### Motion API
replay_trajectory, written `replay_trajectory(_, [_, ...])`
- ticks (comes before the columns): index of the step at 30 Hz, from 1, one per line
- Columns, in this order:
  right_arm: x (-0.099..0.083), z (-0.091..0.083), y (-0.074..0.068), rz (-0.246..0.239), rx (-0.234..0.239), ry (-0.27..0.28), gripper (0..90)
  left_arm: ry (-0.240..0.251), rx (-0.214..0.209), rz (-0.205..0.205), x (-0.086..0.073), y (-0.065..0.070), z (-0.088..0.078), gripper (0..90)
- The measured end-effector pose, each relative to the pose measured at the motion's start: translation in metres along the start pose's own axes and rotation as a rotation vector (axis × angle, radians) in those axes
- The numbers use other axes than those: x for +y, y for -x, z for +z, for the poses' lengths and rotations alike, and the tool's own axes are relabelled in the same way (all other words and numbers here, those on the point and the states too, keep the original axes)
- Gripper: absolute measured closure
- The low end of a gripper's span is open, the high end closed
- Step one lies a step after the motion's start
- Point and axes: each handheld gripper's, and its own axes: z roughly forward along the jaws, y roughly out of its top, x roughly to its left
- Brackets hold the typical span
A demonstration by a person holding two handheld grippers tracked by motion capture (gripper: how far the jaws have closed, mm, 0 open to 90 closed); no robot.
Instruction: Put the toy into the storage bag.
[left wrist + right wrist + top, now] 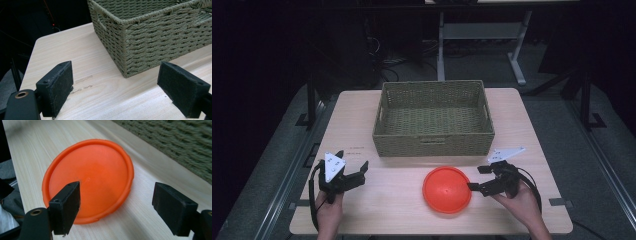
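An orange plate (447,189) lies flat on the light wooden surface (377,210), near the front edge. Behind it stands a green woven basket (433,145), a little way off and not touching it.

The right claw (477,179) is at the right side of the plate. Its two black jaws stand wide apart. In the right gripper view one jaw is over the plate's (90,177) rim and the other is over the bare wood beside it. I cannot tell if the jaw touches the plate. Nothing is squeezed between the jaws.

The left claw (353,170) is far to the left, well apart from the plate. Its jaws are wide apart too, with nothing in them. In the left gripper view it points at a front corner of the basket (140,45), with bare wood (100,100) under it.
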Motion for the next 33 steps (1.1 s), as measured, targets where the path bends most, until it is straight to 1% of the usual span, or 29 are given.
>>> replay_trajectory(1, [0.0, 0.0, 0.0, 0.0, 0.0, 0.0, 22.1, 0.0, 0.0, 0.0, 0.0, 0.0, 0.0, 12.8])
replay_trajectory(2, [0.003, 0.004, 0.0, 0.002, 0.0, -0.02, 23.1, 0.001, 0.0, 0.004, 0.0, 0.0, 0.0, 12.8])
replay_trajectory(5, [0.007, 0.008, 0.0, 0.006, 0.005, -0.033, 23.6, -0.003, -0.001, 0.006, 0.0, 0.0, 0.0, 12.8])
replay_trajectory(6, [0.012, 0.014, 0.0, 0.017, -0.001, -0.066, 23.6, -0.001, 0.0, 0.006, 0.0, 0.0, 0.0, 12.8])
replay_trajectory(9, [0.017, 0.021, -0.002, 0.015, 0.005, -0.092, 25.9, -0.005, 0.002, 0.0, 0.0, -0.001, 0.0, 12.8])
replay_trajectory(10, [0.018, 0.024, -0.002, 0.003, 0.006, -0.096, 26.2, -0.002, 0.004, 0.001, 0.0, -0.002, 0.0, 12.8])
replay_trajectory(11, [0.018, 0.024, -0.002, 0.003, 0.006, -0.096, 26.2, -0.002, 0.004, 0.001, 0.0, -0.002, 0.0, 12.8])
replay_trajectory(13, [0.019, 0.028, -0.002, 0.01, 0.005, -0.108, 26.2, -0.001, 0.006, 0.001, 0.0, -0.002, 0.0, 12.8])
replay_trajectory(14, [0.019, 0.032, -0.001, 0.022, 0.008, -0.112, 27.4, -0.002, 0.005, 0.002, 0.0, -0.002, 0.0, 12.8])
replay_trajectory(16, [0.019, 0.032, -0.001, 0.025, 0.006, -0.117, 28.2, -0.003, 0.003, 0.003, 0.0, -0.001, 0.0, 12.8])
replay_trajectory(19, [0.019, 0.035, 0.001, 0.02, -0.014, -0.121, 29.5, -0.005, 0.002, 0.005, 0.0, -0.001, 0.0, 12.8])
replay_trajectory(20, [0.019, 0.035, 0.002, 0.028, -0.012, -0.125, 29.8, -0.003, 0.003, 0.002, 0.0, -0.001, 0.0, 12.8])
replay_trajectory(24, [0.018, 0.038, 0.005, 0.03, -0.018, -0.132, 31.1, -0.001, 0.006, 0.0, 0.0, -0.002, 0.0, 12.8])
replay_trajectory(27, [0.017, 0.041, 0.008, 0.036, -0.04, -0.154, 33.5, -0.006, 0.003, 0.003, 0.0, -0.001, 0.0, 12.8])
replay_trajectory(28, [0.017, 0.042, 0.009, 0.039, -0.037, -0.158, 35.5, -0.009, 0.004, 0.006, 0.0, -0.001, 0.001, 12.8])
replay_trajectory(29, [0.017, 0.042, 0.009, 0.039, -0.037, -0.158, 35.5, -0.009, 0.004, 0.006, 0.0, -0.001, 0.001, 12.8])
replay_trajectory(31, [0.017, 0.046, 0.009, 0.042, -0.03, -0.177, 37.1, -0.006, 0.004, 0.005, 0.0, -0.001, 0.001, 12.8])
replay_trajectory(33, [0.017, 0.047, 0.009, 0.037, -0.03, -0.177, 37.9, -0.007, 0.004, 0.005, 0.0, -0.001, 0.0, 12.7])
